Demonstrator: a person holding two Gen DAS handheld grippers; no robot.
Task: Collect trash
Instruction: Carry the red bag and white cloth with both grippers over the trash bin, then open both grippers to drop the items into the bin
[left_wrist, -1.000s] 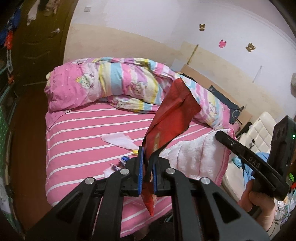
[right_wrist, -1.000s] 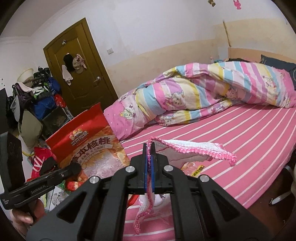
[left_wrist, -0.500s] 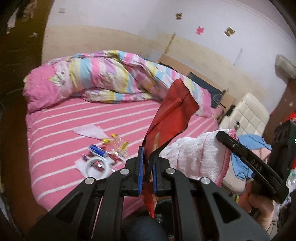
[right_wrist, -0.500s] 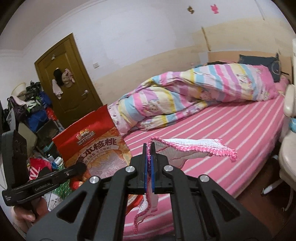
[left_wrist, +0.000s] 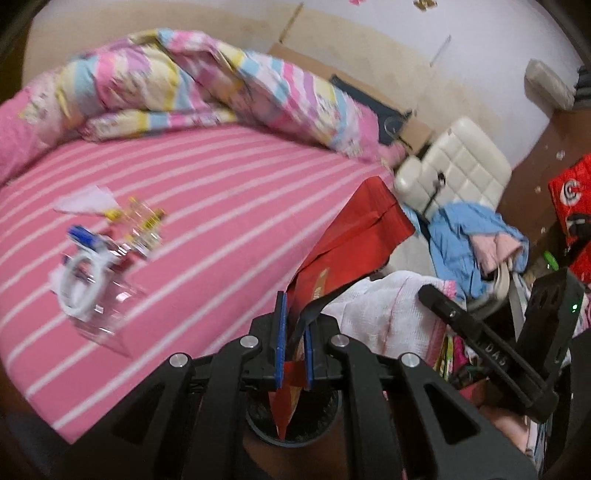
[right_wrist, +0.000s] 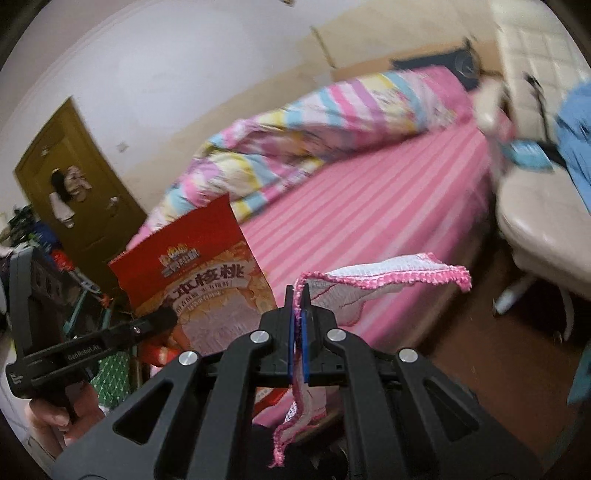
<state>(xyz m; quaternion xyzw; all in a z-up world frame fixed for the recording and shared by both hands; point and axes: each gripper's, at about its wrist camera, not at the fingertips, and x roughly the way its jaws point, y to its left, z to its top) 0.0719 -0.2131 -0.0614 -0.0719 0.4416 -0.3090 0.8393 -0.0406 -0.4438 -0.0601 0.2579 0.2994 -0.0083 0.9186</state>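
Red snack bag, clamped in the left gripper, has swung off the bed's edge to above the dark bin; right gripper grips the pink-trimmed cloth. Drop looks imminent.

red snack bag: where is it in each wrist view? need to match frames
Left wrist: red snack bag centre, rising up-right from the left tool clamping its lower corner.
Right wrist: left of centre, printed front showing, behind the left tool's finger.
Shared landmark: pink striped bed.
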